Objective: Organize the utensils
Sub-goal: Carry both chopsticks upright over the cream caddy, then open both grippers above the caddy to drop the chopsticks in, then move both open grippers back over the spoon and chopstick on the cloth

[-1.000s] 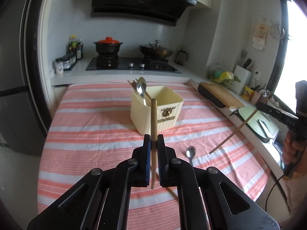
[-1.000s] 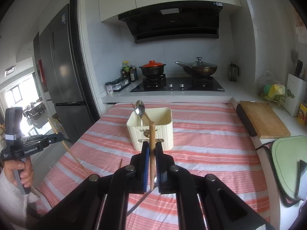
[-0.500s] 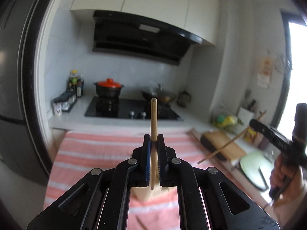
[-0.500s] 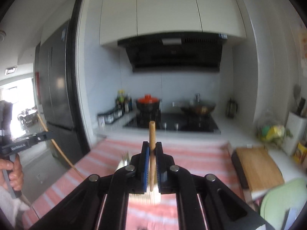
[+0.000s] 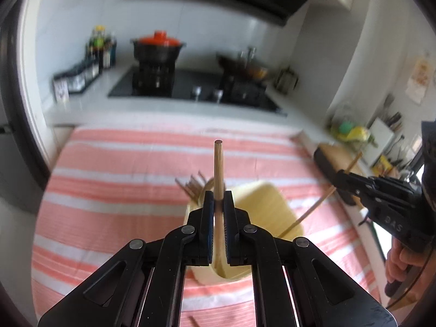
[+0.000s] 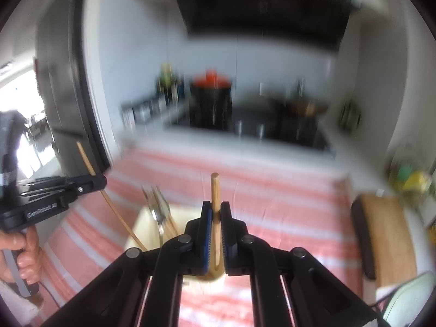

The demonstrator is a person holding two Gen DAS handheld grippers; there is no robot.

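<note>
1. Both grippers are clamped on a chopstick each: the left gripper [image 5: 217, 204] pinches the left chopstick [image 5: 218, 169] upright between its blue pads, and the right gripper [image 6: 214, 212] holds the right chopstick [image 6: 215, 190] the same way.
2. Just below and beyond the fingertips sits the cream utensil holder [image 5: 268, 204] on the striped tablecloth [image 5: 122, 163]. From the left wrist view the lower end of the left chopstick appears to hang over or just inside the holder's near wall; blur keeps me from saying whether it touches.
3. Inside the holder, at its far left corner, stand other chopsticks [image 5: 190, 185]; the right wrist view also shows a spoon [image 6: 160, 218] leaning there.
4. The step in hand looks like dropping both sticks into the holder. To do it well: keep each stick near vertical, bring its lower tip clearly past the rim before loosening the grip, and aim for the side where the other chopsticks already stand so like goes with like.
5. The two sticks slant toward the same opening from opposite sides, so lowering one at a time would avoid a clash or a nudge that tips the light holder.
6. Farther off, the stove [image 5: 190, 87] with a red-lidded pot [image 5: 158, 46] and a cutting board [image 6: 387, 231] lie clear of the work.
</note>
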